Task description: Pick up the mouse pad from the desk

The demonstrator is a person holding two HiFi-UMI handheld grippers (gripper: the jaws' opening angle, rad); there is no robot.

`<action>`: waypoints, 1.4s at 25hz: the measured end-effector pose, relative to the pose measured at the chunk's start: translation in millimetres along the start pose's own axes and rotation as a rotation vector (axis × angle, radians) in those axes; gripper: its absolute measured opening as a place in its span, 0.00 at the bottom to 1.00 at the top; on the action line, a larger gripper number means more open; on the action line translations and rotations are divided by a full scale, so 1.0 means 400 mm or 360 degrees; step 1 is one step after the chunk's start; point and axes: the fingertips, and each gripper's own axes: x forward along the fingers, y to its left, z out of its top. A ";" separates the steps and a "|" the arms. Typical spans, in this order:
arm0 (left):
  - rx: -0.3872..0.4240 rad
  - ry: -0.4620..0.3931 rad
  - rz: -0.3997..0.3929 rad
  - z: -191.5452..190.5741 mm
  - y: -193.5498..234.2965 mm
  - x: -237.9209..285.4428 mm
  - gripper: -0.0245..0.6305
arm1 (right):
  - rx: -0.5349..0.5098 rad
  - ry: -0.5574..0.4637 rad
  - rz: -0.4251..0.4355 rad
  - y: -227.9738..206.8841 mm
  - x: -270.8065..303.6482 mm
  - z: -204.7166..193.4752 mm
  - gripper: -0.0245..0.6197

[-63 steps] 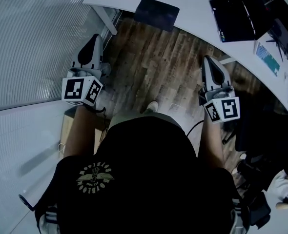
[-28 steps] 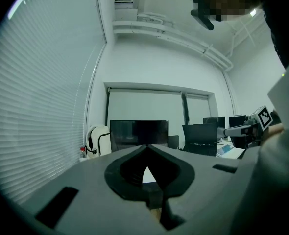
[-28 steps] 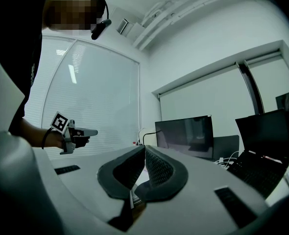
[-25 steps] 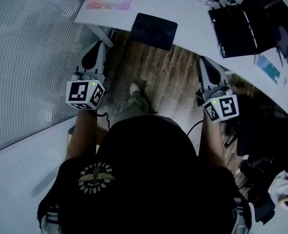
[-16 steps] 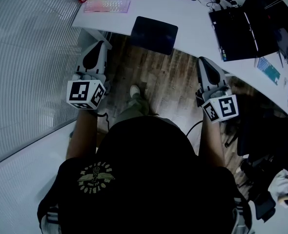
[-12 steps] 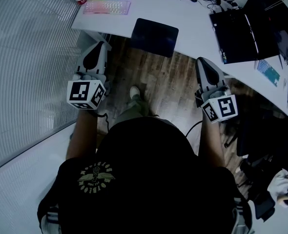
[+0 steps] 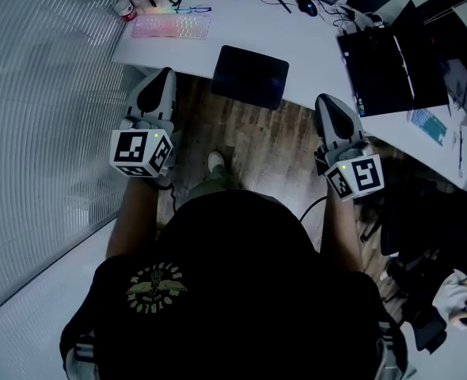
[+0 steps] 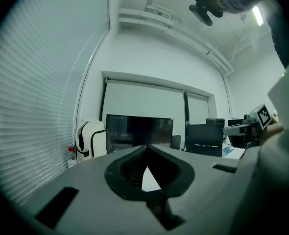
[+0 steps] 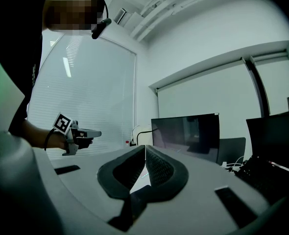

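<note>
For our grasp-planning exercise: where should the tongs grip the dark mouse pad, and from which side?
Its near edge, from the person's side. The mouse pad lies flat and thin, and that edge seems to overhang the desk front, so it can be pinched from above and below.

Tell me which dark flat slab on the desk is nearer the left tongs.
The mouse pad, just right of the pink keyboard; the black laptop lies farther right, by the right tongs.
</note>
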 end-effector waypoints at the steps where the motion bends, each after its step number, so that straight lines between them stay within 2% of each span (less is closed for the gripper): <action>1: 0.0002 -0.0006 -0.0010 0.006 0.010 0.010 0.05 | -0.0005 -0.0002 -0.0009 -0.001 0.011 0.006 0.04; 11: -0.0017 -0.0027 -0.0100 0.036 0.124 0.107 0.05 | -0.0048 0.0004 -0.0121 -0.020 0.119 0.054 0.04; 19: -0.0073 -0.0020 -0.0162 0.007 0.185 0.150 0.05 | -0.0094 0.0058 -0.0190 -0.003 0.143 0.063 0.04; 23: -0.0074 0.0007 -0.0214 -0.029 0.165 0.167 0.05 | -0.0064 0.0111 -0.0240 -0.031 0.117 0.026 0.04; 28: -0.0107 0.0112 -0.0237 -0.101 0.153 0.185 0.05 | 0.0017 0.0192 -0.0255 -0.063 0.103 -0.051 0.05; 35: -0.0131 0.0231 -0.0194 -0.194 0.172 0.224 0.05 | 0.0133 0.0331 -0.0224 -0.120 0.128 -0.197 0.11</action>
